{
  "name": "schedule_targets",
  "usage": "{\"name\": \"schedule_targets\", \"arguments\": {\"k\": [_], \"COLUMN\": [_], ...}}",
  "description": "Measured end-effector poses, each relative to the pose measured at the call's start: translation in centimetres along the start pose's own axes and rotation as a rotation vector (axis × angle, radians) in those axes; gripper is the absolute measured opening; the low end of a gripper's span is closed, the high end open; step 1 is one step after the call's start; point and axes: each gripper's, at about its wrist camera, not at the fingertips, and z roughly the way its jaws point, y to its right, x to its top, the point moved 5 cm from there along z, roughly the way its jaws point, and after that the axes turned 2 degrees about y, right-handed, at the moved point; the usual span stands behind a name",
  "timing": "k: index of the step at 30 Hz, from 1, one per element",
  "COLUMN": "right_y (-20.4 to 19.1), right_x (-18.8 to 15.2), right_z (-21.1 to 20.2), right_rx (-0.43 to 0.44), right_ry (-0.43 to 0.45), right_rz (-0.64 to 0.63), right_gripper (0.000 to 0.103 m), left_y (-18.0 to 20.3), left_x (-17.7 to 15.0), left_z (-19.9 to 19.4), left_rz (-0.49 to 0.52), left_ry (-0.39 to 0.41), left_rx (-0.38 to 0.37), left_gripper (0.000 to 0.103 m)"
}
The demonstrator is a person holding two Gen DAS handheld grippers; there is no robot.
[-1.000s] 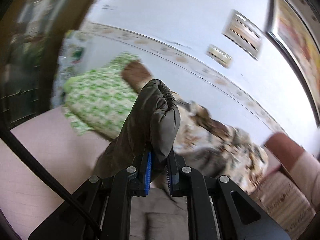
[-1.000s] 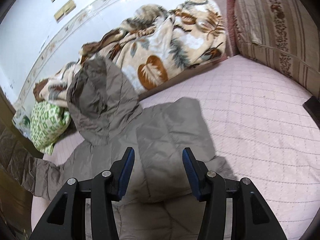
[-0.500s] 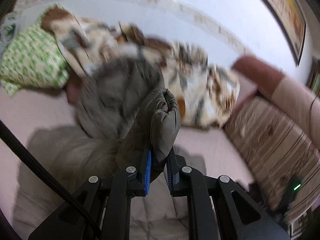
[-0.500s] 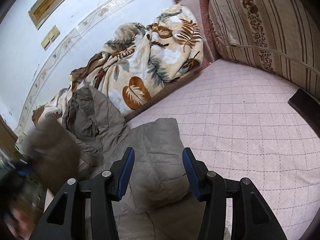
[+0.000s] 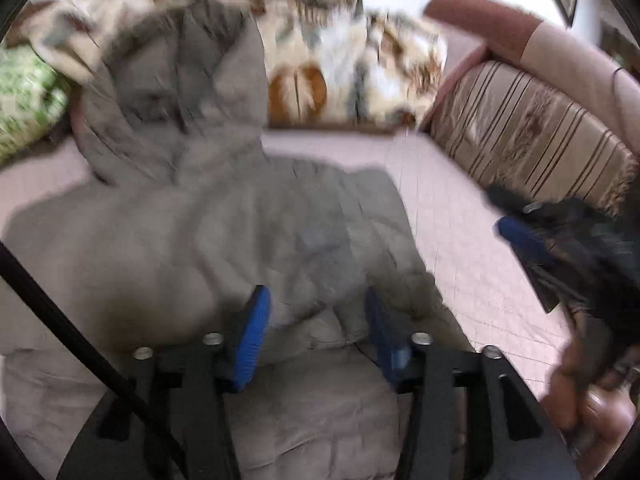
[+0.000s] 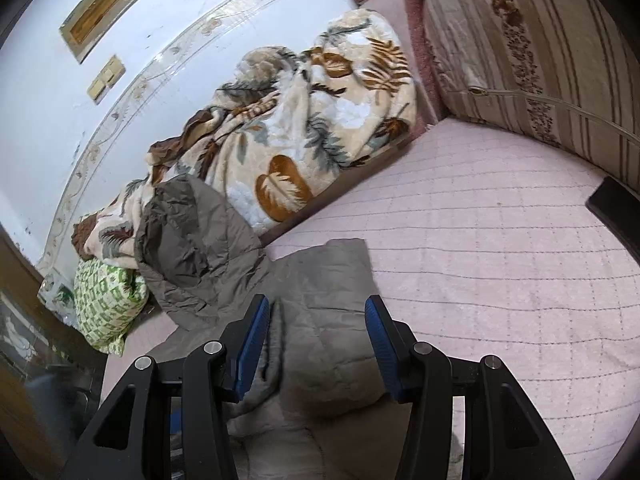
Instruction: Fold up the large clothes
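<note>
A large grey-brown hooded puffer jacket (image 5: 248, 232) lies spread on the pink quilted bed (image 5: 452, 216), its hood (image 5: 176, 92) toward the wall. My left gripper (image 5: 316, 320) is open and empty just above the folded sleeves on the jacket's body. My right gripper (image 6: 316, 324) is open and empty above the jacket (image 6: 320, 320) near its right edge; the hood (image 6: 192, 248) rests against the blanket. The right gripper also shows blurred in the left wrist view (image 5: 520, 236).
A cream leaf-print blanket (image 6: 304, 120) is heaped along the wall. A green-and-white pillow (image 6: 104, 304) lies at the left. A striped cushion (image 6: 520, 48) stands at the right. The pink quilted bed (image 6: 500, 264) stretches to the right. A dark object (image 6: 616, 208) lies at the bed's right edge.
My left gripper carried the jacket sleeve across the body, opened and let it go; the sleeve now lies on the jacket. My right gripper stayed open and shifted slightly.
</note>
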Motion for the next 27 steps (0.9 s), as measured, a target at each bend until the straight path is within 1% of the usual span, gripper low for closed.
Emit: {"name": "schedule_targets", "arguments": {"k": [1,2,3,5,6,7,9,10,12,14,16,18,22,23,25,26,27], "right_y": [-0.5,-1.3,-2.2,-3.8,-4.7,-5.7,-7.0,-7.9,-9.0,-9.8,-10.4,-10.7,-10.5,-10.2,-9.4,-9.1,-8.8], "right_x": [-0.1,-0.4,-0.7,-1.5,-1.9,-2.4,-3.3,-3.8,-4.6,-5.2,-5.8,-6.5,-8.2,-9.0,-10.2,-10.5,-10.8], "right_z": [0.1,0.2,0.4,0.7,0.9,1.2,1.6,2.0,2.8,3.5,4.5,5.7,8.2,9.1,10.8,11.3,11.8], "right_rx": [0.01,0.023,0.033,0.05,0.063,0.07,0.072,0.069,0.051,0.04,0.03,0.006,-0.024,-0.046,-0.097,-0.107,-0.124], "right_ry": [0.001,-0.001,-0.007,-0.017,-0.023,-0.033,-0.048,-0.055,-0.062,-0.07,-0.083,-0.101,-0.157,-0.177,-0.241,-0.262,-0.282], "right_rz": [-0.013,-0.038,-0.073,-0.129,-0.155,-0.187,-0.231,-0.262,-0.305,-0.326,-0.343,-0.371,-0.395,-0.405,-0.411,-0.413,-0.425], "right_gripper": [0.054,0.054,0.054,0.054,0.053,0.051,0.049,0.049,0.049,0.049,0.049,0.049,0.049,0.049,0.049,0.049,0.048], "left_y": [-1.4,-2.7,-4.3,-8.8,-10.9,-13.9,-17.5,-19.7,-22.1,-23.6,-24.4,-24.8,-25.5,-25.7,-26.1,-26.3,-26.6], "left_x": [0.3,0.4,0.5,0.5,0.4,0.0,-0.5,-0.9,-1.5,-1.6,-1.8,-2.0,-3.5,-3.9,-4.5,-4.7,-5.0], "left_z": [-2.0,-3.3,-4.5,-6.5,-7.1,-7.7,-7.7,-7.7,-7.4,-6.7,-5.7,-4.6,-2.1,-1.9,-1.6,-1.4,-1.2], "left_rz": [-0.006,-0.016,-0.03,-0.069,-0.09,-0.126,-0.171,-0.211,-0.263,-0.292,-0.301,-0.295,-0.308,-0.316,-0.322,-0.323,-0.327], "left_ry": [0.05,0.081,0.105,0.137,0.143,0.144,0.137,0.134,0.123,0.113,0.105,0.084,-0.001,-0.013,-0.034,-0.044,-0.058], "left_rx": [0.031,0.051,0.081,0.174,0.209,0.273,0.375,0.396,0.395,0.378,0.369,0.378,0.393,0.4,0.405,0.421,0.435], "left_gripper": [0.063,0.069,0.069,0.069,0.069,0.069,0.069,0.069,0.069,0.069,0.069,0.069,0.07,0.07,0.075,0.081,0.085]}}
